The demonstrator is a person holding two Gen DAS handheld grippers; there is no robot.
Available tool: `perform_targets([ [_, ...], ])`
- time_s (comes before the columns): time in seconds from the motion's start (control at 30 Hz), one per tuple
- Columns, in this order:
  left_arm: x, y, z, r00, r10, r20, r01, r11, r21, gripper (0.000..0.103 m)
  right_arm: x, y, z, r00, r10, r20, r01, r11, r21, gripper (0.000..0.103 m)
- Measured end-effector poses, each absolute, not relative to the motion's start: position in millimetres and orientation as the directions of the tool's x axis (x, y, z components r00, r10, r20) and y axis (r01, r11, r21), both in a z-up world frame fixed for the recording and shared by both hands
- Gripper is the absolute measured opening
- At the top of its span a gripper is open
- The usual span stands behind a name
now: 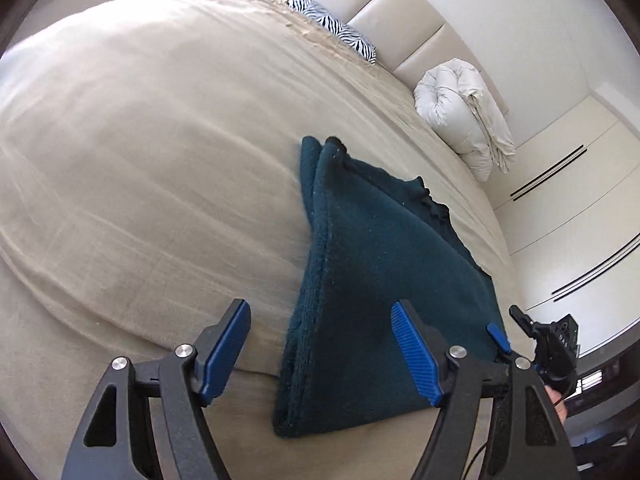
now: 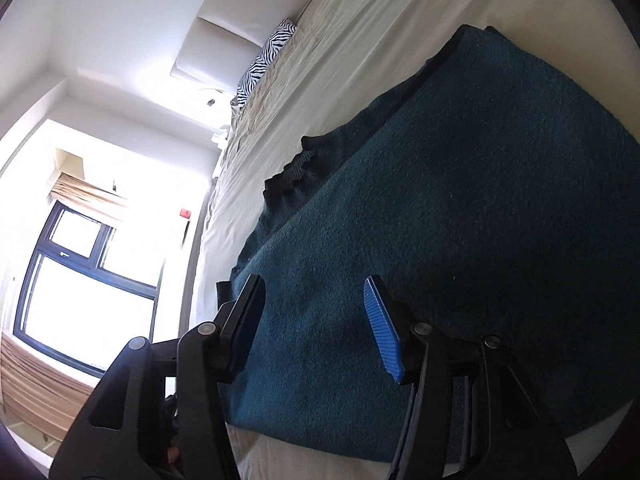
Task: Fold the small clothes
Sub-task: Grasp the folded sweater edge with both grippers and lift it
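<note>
A dark teal knit garment (image 1: pixel 372 264) lies folded on the beige bed, with a dark ribbed edge on its far side. In the left wrist view my left gripper (image 1: pixel 320 346) is open and empty, just above the garment's near left edge. My right gripper (image 1: pixel 516 332) shows at the garment's near right corner. In the right wrist view the garment (image 2: pixel 460 208) fills the frame. My right gripper (image 2: pixel 316 320) is open over its near edge, holding nothing.
The beige bedspread (image 1: pixel 140 152) stretches left and far. A zebra-print pillow (image 1: pixel 332 24) and a rolled white duvet (image 1: pixel 464 112) lie by the padded headboard (image 1: pixel 396 4). White wardrobe doors (image 1: pixel 580 208) stand right. A window (image 2: pixel 80 280) shows in the right wrist view.
</note>
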State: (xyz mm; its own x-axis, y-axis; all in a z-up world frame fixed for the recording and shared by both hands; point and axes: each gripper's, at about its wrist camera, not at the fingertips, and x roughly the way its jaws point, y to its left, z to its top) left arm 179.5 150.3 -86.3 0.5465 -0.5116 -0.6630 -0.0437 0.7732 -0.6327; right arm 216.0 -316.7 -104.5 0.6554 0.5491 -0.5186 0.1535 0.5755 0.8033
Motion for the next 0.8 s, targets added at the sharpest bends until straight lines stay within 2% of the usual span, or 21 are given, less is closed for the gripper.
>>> perform_targets([
  [0.27,219.8,142.2,-103.3,0.41,-0.696,-0.589,-0.023,0.638,-0.77,0.074,215.3,-273.6,-89.8,0.567,0.67,-0.479,0.007,0.577,0.817,0.051],
  [0.43,237.9,128.2,-104.0,0.352,-0.727,-0.589,-0.014,0.625,-0.78,0.074,223.4,-263.3,-83.0,0.543,0.713,-0.445,-0.029,0.545,0.838,0.051],
  [0.5,238.5,123.5,-105.0,0.34,-0.738,-0.583,-0.009,0.617,-0.787,0.068,228.3,-259.7,-83.6,0.532,0.722,-0.443,-0.027,0.537,0.843,0.051],
  [0.57,238.7,122.8,-111.6,0.331,-0.751,-0.571,-0.039,0.594,-0.804,0.043,234.3,-253.4,-84.1,0.519,0.726,-0.452,-0.025,0.542,0.84,0.051],
  [0.6,238.5,123.5,-116.5,0.326,-0.758,-0.565,-0.061,0.579,-0.813,0.036,238.3,-248.5,-84.8,0.51,0.729,-0.457,-0.028,0.545,0.838,0.051],
  [0.63,237.6,123.8,-120.0,0.327,-0.755,-0.569,-0.08,0.577,-0.813,0.024,240.6,-244.1,-84.6,0.498,0.735,-0.461,-0.031,0.546,0.837,0.051],
  [0.67,236.1,124.6,-121.7,0.331,-0.752,-0.569,-0.09,0.575,-0.813,0.019,240.9,-240.6,-83.5,0.488,0.74,-0.463,-0.033,0.546,0.837,0.051],
  [0.8,229.4,130.4,-120.6,0.356,-0.758,-0.546,-0.098,0.551,-0.829,0.017,259.2,-220.9,-95.1,0.435,0.763,-0.477,-0.023,0.539,0.842,0.051],
])
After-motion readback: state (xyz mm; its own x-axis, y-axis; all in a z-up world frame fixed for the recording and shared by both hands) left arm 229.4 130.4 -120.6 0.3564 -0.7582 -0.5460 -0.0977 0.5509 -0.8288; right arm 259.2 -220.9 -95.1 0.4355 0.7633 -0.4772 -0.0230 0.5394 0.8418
